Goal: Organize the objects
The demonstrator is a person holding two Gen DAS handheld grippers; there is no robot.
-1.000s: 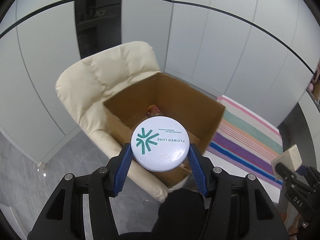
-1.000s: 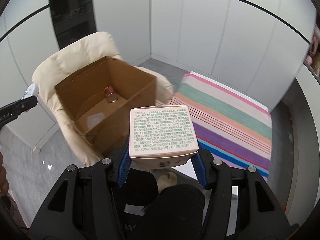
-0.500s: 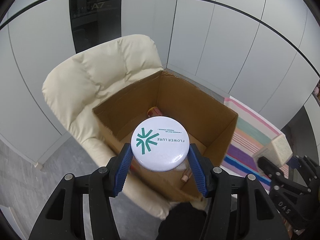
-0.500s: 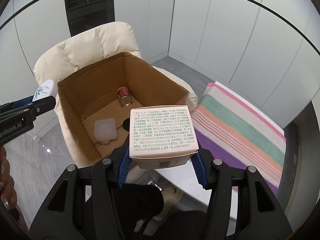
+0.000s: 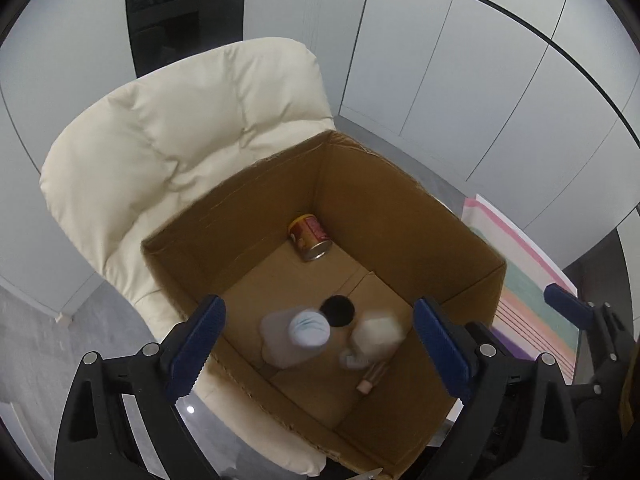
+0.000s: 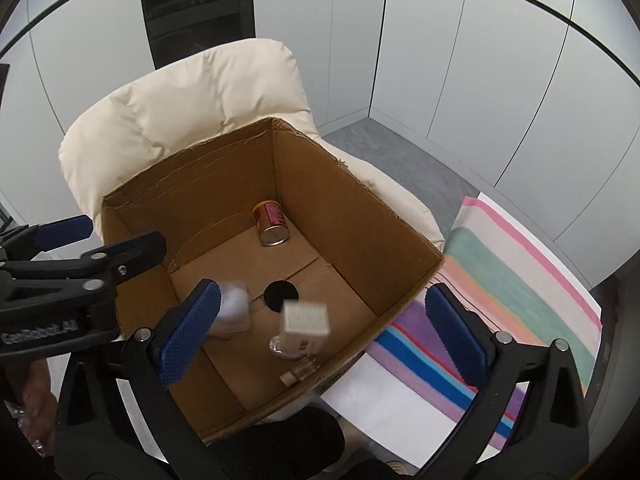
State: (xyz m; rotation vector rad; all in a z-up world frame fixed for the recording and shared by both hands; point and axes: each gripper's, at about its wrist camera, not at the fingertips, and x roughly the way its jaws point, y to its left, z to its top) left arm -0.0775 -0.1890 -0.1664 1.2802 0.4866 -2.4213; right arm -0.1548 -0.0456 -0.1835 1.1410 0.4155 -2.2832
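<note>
An open cardboard box [image 5: 400, 216] sits on a cream chair [image 5: 180, 136]. My left gripper [image 5: 318, 344] hangs over it, its jaws opening and nothing between them. Below it the white-lidded jar [image 5: 310, 328] is blurred, loose inside the box. My right gripper [image 6: 324, 334] is also opening over the box [image 6: 340, 208]. The beige carton [image 6: 306, 322] is free of its pads and blurred above the box floor. The jar [image 6: 234, 304] shows just beyond the right gripper's left finger. The carton [image 5: 378, 334] lies right of the jar in the left wrist view.
Inside the box lie a red can [image 6: 272, 224], a small corked glass bottle [image 6: 300, 372] and a translucent container [image 5: 280, 348]. The box floor has a round black hole [image 6: 281, 290]. A striped rug [image 6: 520, 280] lies to the right. Grey panelled walls stand behind the chair.
Both grippers moved forward over the box and went from shut to open. The jar left the left gripper and the carton left the right one; both now sit low inside the box.
</note>
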